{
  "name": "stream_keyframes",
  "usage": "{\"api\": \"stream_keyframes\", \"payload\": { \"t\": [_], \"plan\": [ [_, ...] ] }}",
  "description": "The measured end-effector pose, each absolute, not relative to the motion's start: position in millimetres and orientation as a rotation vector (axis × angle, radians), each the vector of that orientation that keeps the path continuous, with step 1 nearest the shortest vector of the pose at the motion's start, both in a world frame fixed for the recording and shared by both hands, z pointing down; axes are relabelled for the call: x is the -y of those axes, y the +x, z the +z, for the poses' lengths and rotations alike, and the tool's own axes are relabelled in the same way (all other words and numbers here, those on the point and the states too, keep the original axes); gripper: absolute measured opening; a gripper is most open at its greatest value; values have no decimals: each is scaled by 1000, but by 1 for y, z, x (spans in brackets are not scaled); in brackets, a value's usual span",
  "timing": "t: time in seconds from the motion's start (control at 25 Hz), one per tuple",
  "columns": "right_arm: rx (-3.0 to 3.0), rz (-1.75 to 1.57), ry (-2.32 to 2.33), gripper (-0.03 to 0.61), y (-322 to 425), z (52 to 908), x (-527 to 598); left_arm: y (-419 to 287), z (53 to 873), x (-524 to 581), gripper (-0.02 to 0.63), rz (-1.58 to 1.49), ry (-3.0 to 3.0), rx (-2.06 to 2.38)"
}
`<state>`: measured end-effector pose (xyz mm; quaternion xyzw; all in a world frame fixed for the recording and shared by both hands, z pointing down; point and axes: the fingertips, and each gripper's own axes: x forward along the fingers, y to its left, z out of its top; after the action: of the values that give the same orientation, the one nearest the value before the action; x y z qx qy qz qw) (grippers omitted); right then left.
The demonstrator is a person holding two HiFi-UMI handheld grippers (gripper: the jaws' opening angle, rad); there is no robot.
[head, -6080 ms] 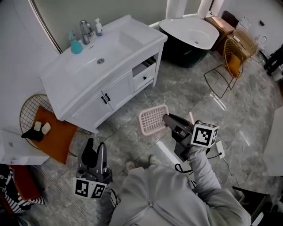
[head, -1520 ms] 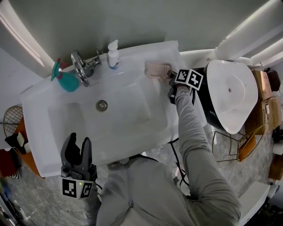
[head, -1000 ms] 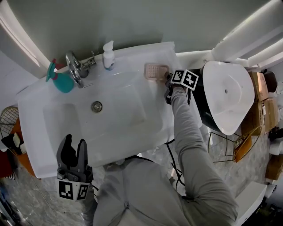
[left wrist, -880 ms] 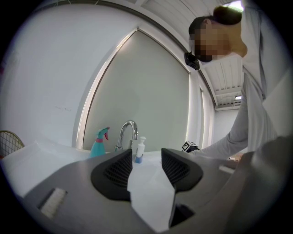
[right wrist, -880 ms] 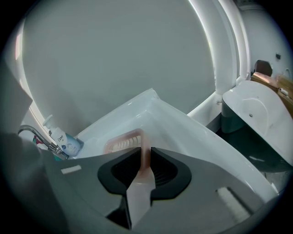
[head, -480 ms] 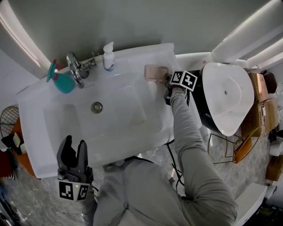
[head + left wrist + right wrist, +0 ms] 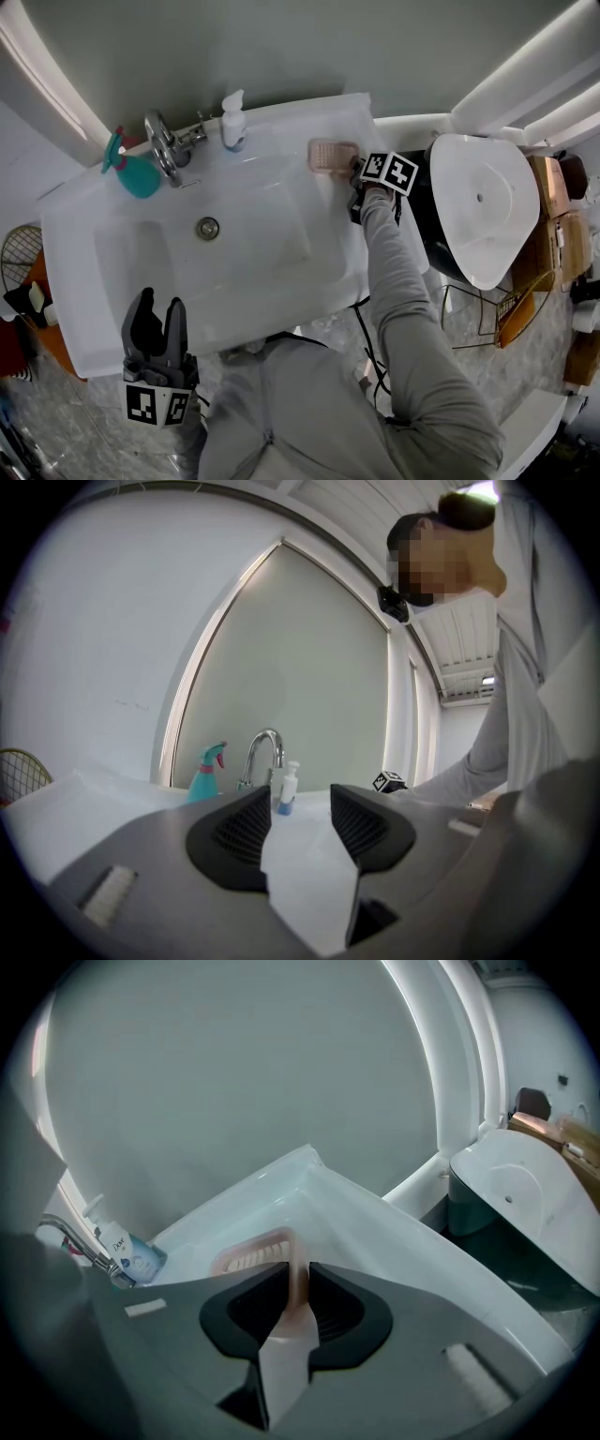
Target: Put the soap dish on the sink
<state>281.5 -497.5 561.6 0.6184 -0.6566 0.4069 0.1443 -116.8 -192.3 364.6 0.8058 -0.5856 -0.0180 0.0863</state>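
Now | right claw clamped on soap dish rim, at sink corner | left claw open, empty

A bathroom: white sink with faucet, freestanding bathtub beside it

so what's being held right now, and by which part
The right gripper grips the pink soap dish by the edge wall nearest it. The left gripper is open, with nothing between its jaws.
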Motion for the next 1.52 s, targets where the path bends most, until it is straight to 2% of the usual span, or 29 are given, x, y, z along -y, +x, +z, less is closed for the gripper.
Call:
{"api": "stream_keyframes", "payload": {
  "t": [1.52],
  "plan": [
    [1911, 1006, 1862, 69, 286, 528, 489, -123, 360, 190, 213, -76, 2445, 1697]
  ]
}}
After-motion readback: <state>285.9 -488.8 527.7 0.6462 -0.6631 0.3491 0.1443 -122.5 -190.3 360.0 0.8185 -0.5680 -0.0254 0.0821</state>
